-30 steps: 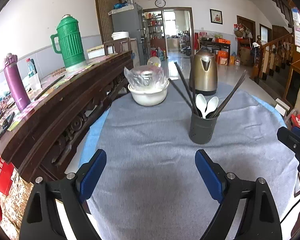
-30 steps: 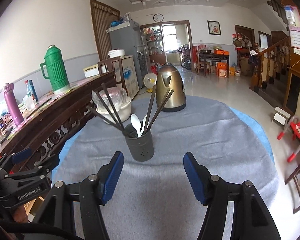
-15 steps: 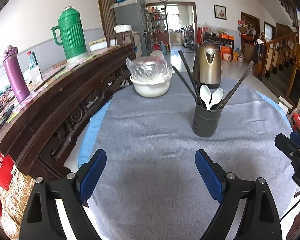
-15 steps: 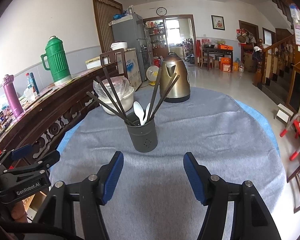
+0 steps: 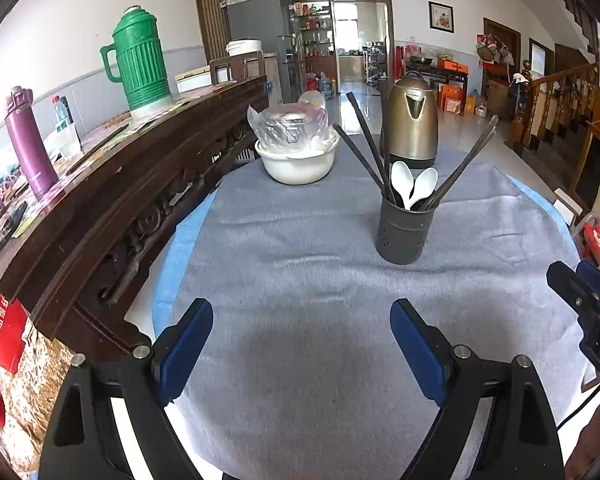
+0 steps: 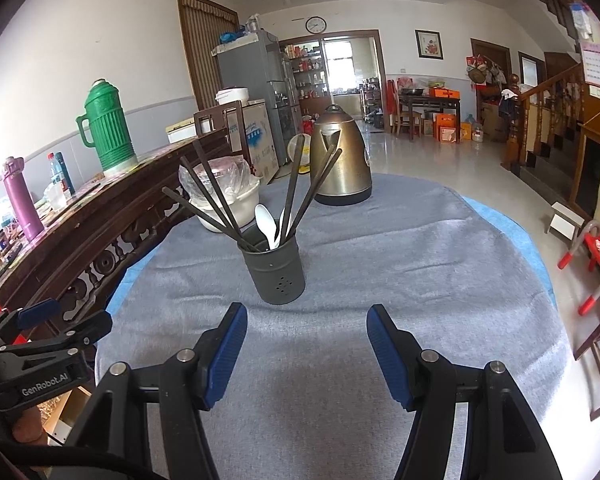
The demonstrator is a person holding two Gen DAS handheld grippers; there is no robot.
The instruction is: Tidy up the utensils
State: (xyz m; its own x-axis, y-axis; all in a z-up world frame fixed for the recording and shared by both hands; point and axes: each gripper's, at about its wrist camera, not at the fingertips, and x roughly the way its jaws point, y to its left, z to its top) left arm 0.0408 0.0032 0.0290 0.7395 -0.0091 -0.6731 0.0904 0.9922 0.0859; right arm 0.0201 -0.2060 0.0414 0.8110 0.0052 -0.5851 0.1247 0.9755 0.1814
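Round table under a grey felt-like cloth (image 5: 300, 280), a blue underlay showing at the rim. Dark carved wooden sideboard (image 5: 112, 184) flush along the table's left edge, carrying a green ribbed plastic thermos (image 5: 140, 68) and a purple insulated bottle (image 5: 30, 140).

On the far side of the cloth: brushed-bronze metal electric kettle (image 5: 412, 120), upright. Left of it, white plastic basin (image 5: 298, 160) holding something wrapped in clear plastic film.

Nearer, in the middle of the cloth: dark grey perforated cylindrical utensil holder (image 5: 402, 230), upright, well clear of kettle and basin. Inside it, long dark chopsticks (image 5: 366, 144) fanning out to both sides, and two white plastic spoons (image 5: 414, 186) bowl-up between them.

Left gripper (image 5: 302, 320), black frame with blue pads: jaws spread wide, nothing between them, hovering over bare cloth at the near edge. Holder ahead and off to the right of its centreline, roughly above the right finger; apart, no contact.

Right gripper (image 6: 306, 322): jaws likewise spread wide and unloaded. Holder (image 6: 276, 268) just ahead, slightly left of centre, near the left finger's tip but not touching, not between the pads.

Left tool's body visible at the lower left of the right wrist view, beside the sideboard.
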